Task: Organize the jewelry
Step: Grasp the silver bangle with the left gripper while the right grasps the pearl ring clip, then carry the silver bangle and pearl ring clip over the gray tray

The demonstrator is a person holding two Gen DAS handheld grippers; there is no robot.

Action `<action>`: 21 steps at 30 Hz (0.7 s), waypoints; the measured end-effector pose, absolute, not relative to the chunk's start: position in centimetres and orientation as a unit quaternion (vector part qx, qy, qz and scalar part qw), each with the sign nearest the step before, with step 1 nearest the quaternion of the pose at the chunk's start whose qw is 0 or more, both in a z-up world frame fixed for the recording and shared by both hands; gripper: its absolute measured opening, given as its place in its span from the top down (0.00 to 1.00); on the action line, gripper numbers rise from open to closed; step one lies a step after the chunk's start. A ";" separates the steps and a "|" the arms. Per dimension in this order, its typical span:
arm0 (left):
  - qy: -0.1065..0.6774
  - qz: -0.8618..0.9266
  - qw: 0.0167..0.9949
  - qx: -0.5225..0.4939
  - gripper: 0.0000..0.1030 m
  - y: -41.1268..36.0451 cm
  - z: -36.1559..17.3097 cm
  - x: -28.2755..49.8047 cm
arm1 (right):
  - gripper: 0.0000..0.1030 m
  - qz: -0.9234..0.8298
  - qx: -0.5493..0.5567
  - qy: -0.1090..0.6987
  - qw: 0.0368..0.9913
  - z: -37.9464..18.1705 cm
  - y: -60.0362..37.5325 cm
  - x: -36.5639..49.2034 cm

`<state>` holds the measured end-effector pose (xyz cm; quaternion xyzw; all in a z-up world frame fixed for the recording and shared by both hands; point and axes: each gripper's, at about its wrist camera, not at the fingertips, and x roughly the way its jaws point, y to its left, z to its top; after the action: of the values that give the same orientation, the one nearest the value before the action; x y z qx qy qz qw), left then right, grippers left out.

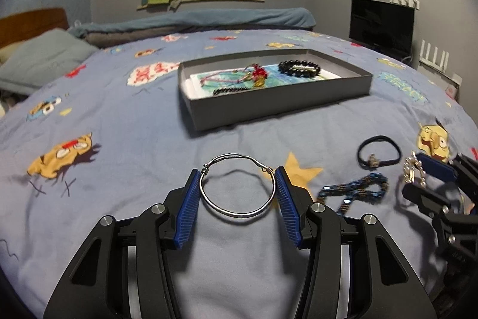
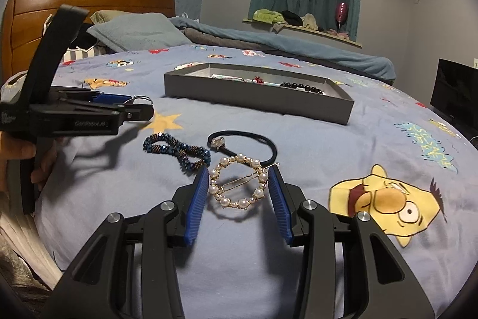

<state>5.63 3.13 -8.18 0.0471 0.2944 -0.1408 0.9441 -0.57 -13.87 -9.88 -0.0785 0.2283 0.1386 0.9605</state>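
My left gripper (image 1: 238, 175) is shut on a silver wire bangle (image 1: 238, 187) and holds it just above the bedspread. My right gripper (image 2: 238, 175) is shut on a round pearl hair clip (image 2: 238, 181), which also shows in the left wrist view (image 1: 413, 169). A grey box (image 1: 269, 103) lies further back on the bed; it holds a black bead bracelet (image 1: 299, 68), a red charm string (image 1: 257, 75) and a dark beaded piece (image 1: 230, 91). A blue beaded bracelet (image 2: 176, 151) and a black hair tie (image 2: 248, 147) lie on the bed between the grippers.
The bedspread (image 1: 119, 169) is blue with cartoon prints. A pillow (image 1: 41, 62) and folded blankets (image 1: 209, 20) lie at the far side. A black monitor (image 1: 382, 26) stands at the right. The left gripper shows in the right wrist view (image 2: 140, 106).
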 end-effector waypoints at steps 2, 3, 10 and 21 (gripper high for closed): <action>0.291 -0.155 0.943 0.045 0.50 2.8 -7.7 5.1 | 0.60 0.135 -0.075 0.228 0.961 -9.7 -14.2 -0.5; 0.290 -0.158 0.943 0.046 0.50 2.7 -7.6 4.9 | 0.60 0.133 -0.073 0.229 0.961 -9.7 -14.3 -0.5; 0.289 -0.170 0.942 0.033 0.50 2.3 -5.8 4.5 | 0.60 0.129 -0.057 0.234 0.962 -8.3 -15.1 0.5; 0.290 -0.170 0.942 0.010 0.50 2.2 -3.1 6.6 | 0.60 0.130 -0.043 0.216 0.967 -3.7 -16.9 4.0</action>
<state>6.59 2.23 -3.08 0.0105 0.2897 -0.1700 0.9418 4.05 -16.86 -3.70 -0.0428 0.2157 0.1295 0.9669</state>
